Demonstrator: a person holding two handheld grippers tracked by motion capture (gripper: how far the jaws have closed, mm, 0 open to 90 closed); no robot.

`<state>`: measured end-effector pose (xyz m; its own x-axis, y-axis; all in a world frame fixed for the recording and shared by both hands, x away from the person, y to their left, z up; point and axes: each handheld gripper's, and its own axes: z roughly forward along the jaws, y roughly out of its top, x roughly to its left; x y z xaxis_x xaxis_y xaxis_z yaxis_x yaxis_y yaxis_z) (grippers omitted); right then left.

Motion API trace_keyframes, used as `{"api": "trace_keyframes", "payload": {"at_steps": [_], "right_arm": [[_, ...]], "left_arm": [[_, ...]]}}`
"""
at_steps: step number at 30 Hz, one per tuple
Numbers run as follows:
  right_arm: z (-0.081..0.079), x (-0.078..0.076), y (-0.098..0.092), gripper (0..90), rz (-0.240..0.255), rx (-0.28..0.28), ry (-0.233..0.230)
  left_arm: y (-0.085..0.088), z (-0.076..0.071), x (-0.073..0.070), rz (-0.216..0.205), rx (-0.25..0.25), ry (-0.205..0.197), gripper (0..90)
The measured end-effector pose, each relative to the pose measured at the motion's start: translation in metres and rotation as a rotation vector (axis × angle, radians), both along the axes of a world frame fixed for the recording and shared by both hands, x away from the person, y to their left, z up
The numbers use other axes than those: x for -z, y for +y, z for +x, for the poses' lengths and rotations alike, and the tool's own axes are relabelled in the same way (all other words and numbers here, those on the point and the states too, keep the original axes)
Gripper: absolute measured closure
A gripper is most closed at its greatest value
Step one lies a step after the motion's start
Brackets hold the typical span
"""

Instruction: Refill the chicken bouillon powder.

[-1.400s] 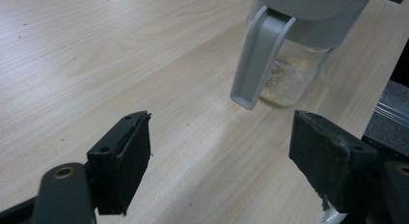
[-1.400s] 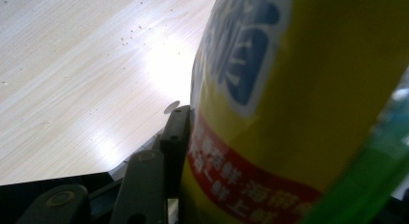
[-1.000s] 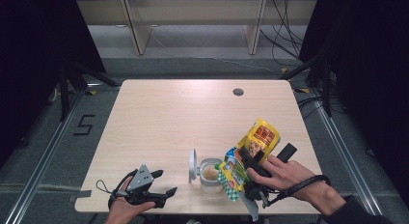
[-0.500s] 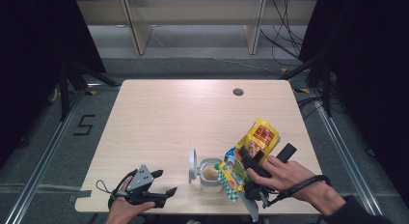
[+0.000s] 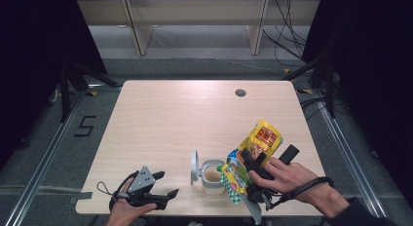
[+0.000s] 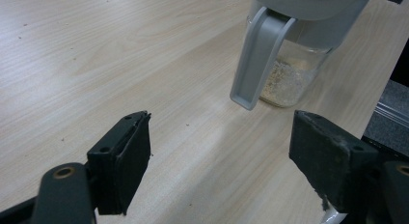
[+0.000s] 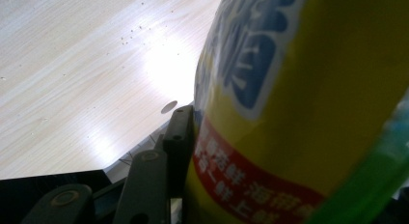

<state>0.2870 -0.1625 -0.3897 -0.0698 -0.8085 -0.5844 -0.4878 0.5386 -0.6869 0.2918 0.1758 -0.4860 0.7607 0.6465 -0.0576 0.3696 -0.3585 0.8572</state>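
A yellow snack bag (image 5: pixel 253 155) is tilted with its lower end over a clear glass jar (image 5: pixel 212 175), and my right gripper (image 5: pixel 253 168) is shut on it. Up close the yellow bag (image 7: pixel 308 108) presses against the left jaw. The jar holds a little pale grain, and its grey lid (image 5: pixel 195 165) stands flipped open at its left side. The same jar (image 6: pixel 289 74) shows ahead of my left gripper (image 6: pixel 219 168), with a grey clasp (image 6: pixel 255 57) hanging down its side. My left gripper (image 5: pixel 163 199) rests near the table's front left edge, open with nothing between its jaws.
The light wooden table (image 5: pixel 185 119) has a round cable hole (image 5: pixel 240 93) near its far edge. A small black object (image 5: pixel 288 154) lies beside the right hand. Table legs and cables stand on the grey floor beyond the far edge.
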Motion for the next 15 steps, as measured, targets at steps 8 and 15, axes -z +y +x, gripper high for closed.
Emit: {"api": "trace_keyframes", "payload": {"at_steps": [8, 15], "right_arm": [[-0.0002, -0.0003, 0.0, 61.0, -0.003, -0.005, -0.005], [-0.0007, -0.0001, -0.0009, 61.2, 0.0, -0.003, -0.004]], "left_arm": [[0.0009, 0.0007, -0.0002, 0.015, 0.004, -0.004, 21.9], [0.001, 0.0008, -0.0001, 0.016, 0.005, -0.005, 21.9]]}}
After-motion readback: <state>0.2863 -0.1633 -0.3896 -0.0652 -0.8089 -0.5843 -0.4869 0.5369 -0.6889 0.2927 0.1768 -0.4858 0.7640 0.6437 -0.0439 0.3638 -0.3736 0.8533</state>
